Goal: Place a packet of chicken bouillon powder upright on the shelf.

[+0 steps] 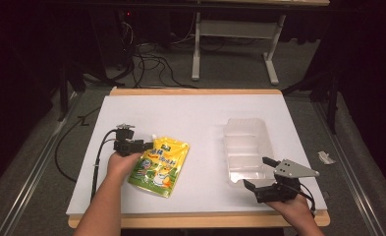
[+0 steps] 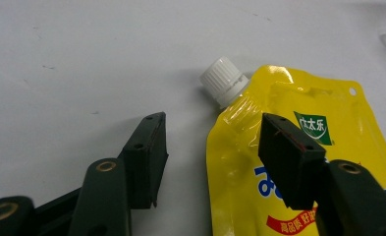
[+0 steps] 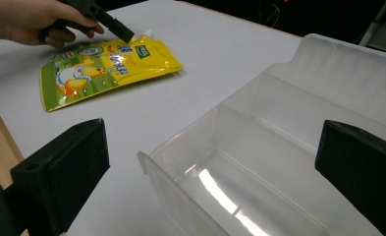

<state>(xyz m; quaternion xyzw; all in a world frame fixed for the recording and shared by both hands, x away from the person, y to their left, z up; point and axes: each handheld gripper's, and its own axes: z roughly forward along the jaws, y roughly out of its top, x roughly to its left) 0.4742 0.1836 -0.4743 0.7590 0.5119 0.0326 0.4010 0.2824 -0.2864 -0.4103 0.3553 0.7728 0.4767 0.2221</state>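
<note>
A yellow spouted pouch (image 1: 158, 164) with a white screw cap (image 2: 223, 81) lies flat on the white table, left of centre. My left gripper (image 1: 148, 146) is open at the pouch's top left corner. In the left gripper view one finger (image 2: 146, 157) rests on bare table and the other (image 2: 289, 157) hovers over the pouch (image 2: 239, 187) just below the spout. A clear plastic bin (image 1: 247, 147) with inner ribs stands to the right. My right gripper (image 1: 258, 173) is open at the bin's near end, and its jaws straddle the bin's (image 3: 289, 123) near corner without touching.
The table's wooden front edge (image 1: 200, 220) runs just below both hands. A crumpled scrap (image 1: 325, 157) lies on the floor to the right. Cables (image 1: 146, 61) and a white frame leg (image 1: 196, 49) sit on the floor beyond the table.
</note>
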